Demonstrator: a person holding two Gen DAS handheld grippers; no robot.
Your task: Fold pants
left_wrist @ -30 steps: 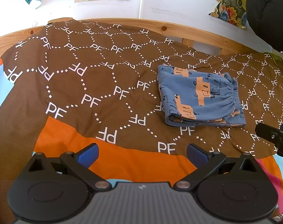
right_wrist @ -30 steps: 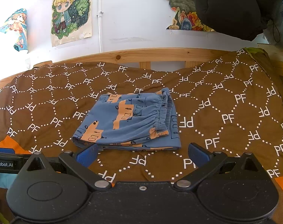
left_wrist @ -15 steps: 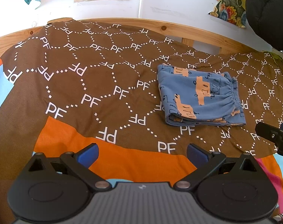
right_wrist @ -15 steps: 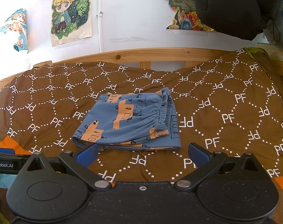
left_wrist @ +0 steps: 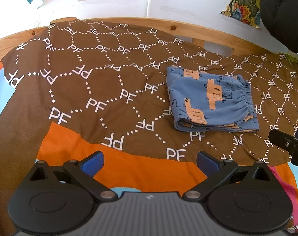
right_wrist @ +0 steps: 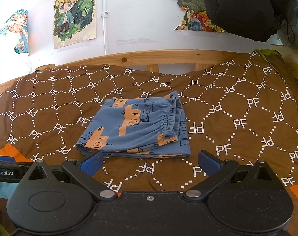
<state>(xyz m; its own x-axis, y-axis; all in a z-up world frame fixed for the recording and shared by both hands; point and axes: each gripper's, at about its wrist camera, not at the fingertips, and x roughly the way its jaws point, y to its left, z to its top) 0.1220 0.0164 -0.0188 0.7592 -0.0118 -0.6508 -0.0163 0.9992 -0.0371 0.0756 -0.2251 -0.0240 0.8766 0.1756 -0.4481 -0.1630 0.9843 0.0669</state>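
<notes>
**Pants lie folded on the bed, both hand-held grippers clear of them**

The wooden-framed bed (right_wrist: 168, 56) fills both views, covered by a brown bedspread with white dotted hexagons and "PF" lettering (left_wrist: 86, 90), which gives way to orange and light-blue patches at the near edge. On the white wall behind hang cartoon posters (right_wrist: 75, 13), and a black padded garment (right_wrist: 241, 7) hangs at the upper right.

The small blue pants with orange vehicle prints and a gathered elastic waistband (right_wrist: 137, 125) rest on the bedspread as a compact, layered rectangle, with the waistband turned toward the right and stacked fabric edges showing along the near side. Judged from this, the folding looks finished or very nearly so; what remains, if anything, is a light tidy of the near edge where the layers sit slightly uneven. That would call for a shallow pinch on the top layers only, so as not to drag the whole bundle across the spread.

The right hand-held gripper (right_wrist: 149, 163) is released, its blue-padded fingers spread wide and empty, with the pants directly ahead and just beyond the fingertips, not touching. The left hand-held gripper (left_wrist: 149, 162) is likewise released and empty, hovering over the orange patch; the pants lie ahead and off to its right, well apart.
</notes>
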